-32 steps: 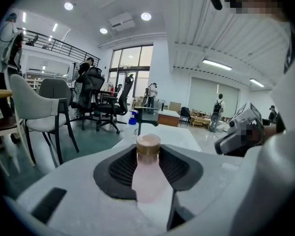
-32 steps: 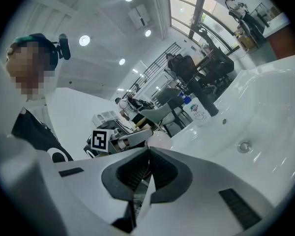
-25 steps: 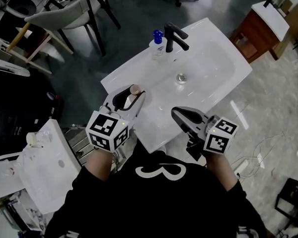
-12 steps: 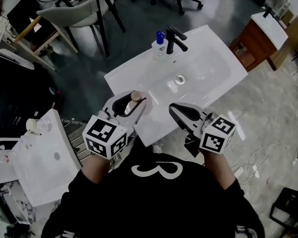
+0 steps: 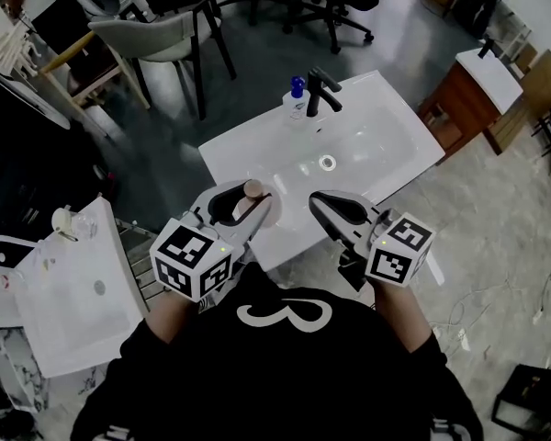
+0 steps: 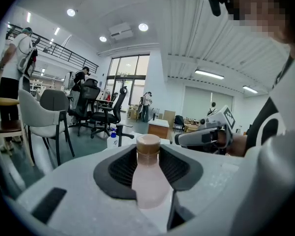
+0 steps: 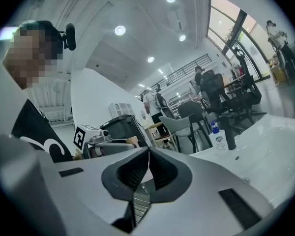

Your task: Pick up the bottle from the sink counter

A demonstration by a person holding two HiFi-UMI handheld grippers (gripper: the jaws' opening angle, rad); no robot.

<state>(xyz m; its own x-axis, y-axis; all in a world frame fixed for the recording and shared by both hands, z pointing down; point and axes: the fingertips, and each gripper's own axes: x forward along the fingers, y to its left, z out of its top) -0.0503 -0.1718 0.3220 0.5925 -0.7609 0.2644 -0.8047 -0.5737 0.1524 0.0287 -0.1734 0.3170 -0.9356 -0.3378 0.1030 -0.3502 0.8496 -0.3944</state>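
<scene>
My left gripper (image 5: 246, 198) is shut on a pale pink bottle with a tan cap (image 5: 251, 192), held above the front left edge of the white sink counter (image 5: 395, 154). In the left gripper view the bottle (image 6: 148, 173) stands upright between the dark pads, which press on its neck. Beside it, over the counter's front edge, my right gripper (image 5: 321, 202) is shut with nothing in it; its pads meet in the right gripper view (image 7: 148, 156).
A black faucet (image 5: 320, 88) and a soap dispenser with a blue pump (image 5: 296, 97) stand at the back of the counter. Another white basin (image 5: 73, 292) lies at the left. Chairs (image 5: 165, 30) stand behind, a wooden cabinet (image 5: 473, 85) at the right.
Both grippers have drawn back toward the counter's front edge, the bottle staying in the left one. The sink looks smaller and farther away than before.
</scene>
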